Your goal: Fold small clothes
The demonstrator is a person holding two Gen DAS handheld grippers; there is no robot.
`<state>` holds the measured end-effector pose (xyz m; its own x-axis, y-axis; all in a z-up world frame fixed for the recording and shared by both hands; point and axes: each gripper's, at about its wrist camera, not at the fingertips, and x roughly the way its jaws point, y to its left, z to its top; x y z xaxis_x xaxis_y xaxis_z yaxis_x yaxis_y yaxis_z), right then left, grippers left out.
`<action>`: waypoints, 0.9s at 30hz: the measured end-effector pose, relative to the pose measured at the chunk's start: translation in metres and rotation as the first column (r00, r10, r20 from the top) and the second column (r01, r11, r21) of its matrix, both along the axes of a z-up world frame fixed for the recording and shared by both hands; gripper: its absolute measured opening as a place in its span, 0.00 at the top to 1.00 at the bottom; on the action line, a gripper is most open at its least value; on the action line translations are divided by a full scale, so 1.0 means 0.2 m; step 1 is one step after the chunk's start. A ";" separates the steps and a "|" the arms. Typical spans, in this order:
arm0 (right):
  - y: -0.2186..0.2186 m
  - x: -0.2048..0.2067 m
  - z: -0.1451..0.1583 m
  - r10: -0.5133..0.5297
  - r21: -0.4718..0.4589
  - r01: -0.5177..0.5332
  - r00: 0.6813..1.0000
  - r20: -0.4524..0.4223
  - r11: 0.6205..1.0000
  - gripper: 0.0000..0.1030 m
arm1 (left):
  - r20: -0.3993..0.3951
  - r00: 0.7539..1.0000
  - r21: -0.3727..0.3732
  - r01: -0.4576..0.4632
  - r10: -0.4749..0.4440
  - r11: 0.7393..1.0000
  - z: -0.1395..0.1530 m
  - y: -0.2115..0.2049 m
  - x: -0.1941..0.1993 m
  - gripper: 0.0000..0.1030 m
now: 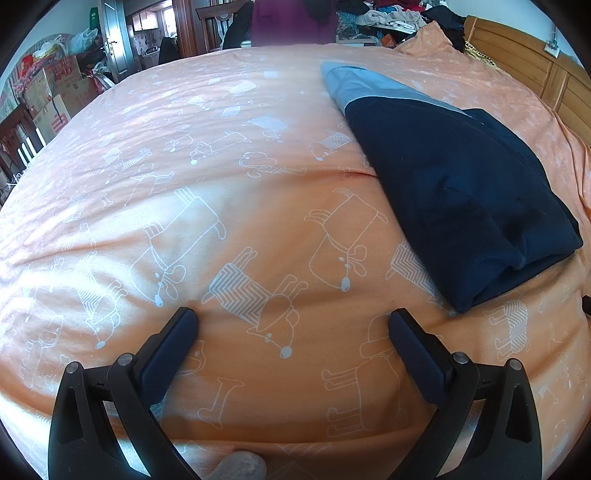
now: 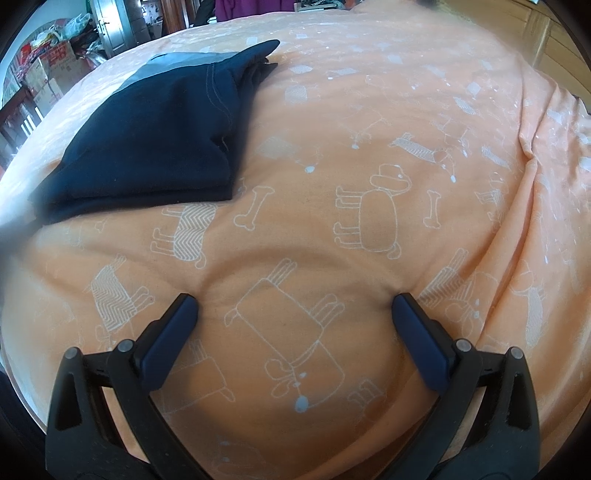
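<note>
- Two grippers, left gripper (image 1: pixel 291 325) and right gripper (image 2: pixel 293 308), hover with jaws spread, empty.
- Folded navy garment (image 1: pixel 461 192) lies on the orange bedspread (image 1: pixel 221 206), ahead, between them.

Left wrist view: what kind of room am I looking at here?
Most likely a lived-in bedroom: an orange dog-print bedspread fills the view, a wooden headboard stands at one end, and loose clothes are heaped beyond.

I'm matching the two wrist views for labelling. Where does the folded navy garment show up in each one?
Left wrist view: the folded navy garment lies at right, beyond the open left gripper.
Right wrist view: it lies upper left, beyond the open right gripper.
Shared landmark: the orange dog-print bedspread under it.
</note>
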<state>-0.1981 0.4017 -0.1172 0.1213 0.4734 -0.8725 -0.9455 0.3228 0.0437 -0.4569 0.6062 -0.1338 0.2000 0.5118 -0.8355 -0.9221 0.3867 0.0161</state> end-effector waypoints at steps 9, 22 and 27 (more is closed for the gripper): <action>0.02 0.02 -0.01 -0.008 0.020 0.008 1.000 -0.018 1.000 0.00 | 0.004 1.000 -0.003 -0.001 0.001 1.000 0.00 0.00 0.00 0.00; -0.21 -0.07 0.72 0.025 0.400 -0.062 0.995 0.095 0.914 0.00 | 0.065 0.998 0.147 0.009 -0.019 0.989 0.34 -0.12 -0.01 0.00; -0.48 -0.29 1.36 -0.079 0.650 -0.116 0.962 0.262 0.751 0.00 | 0.135 0.987 0.511 0.006 -0.087 0.860 1.10 -0.46 -0.01 0.00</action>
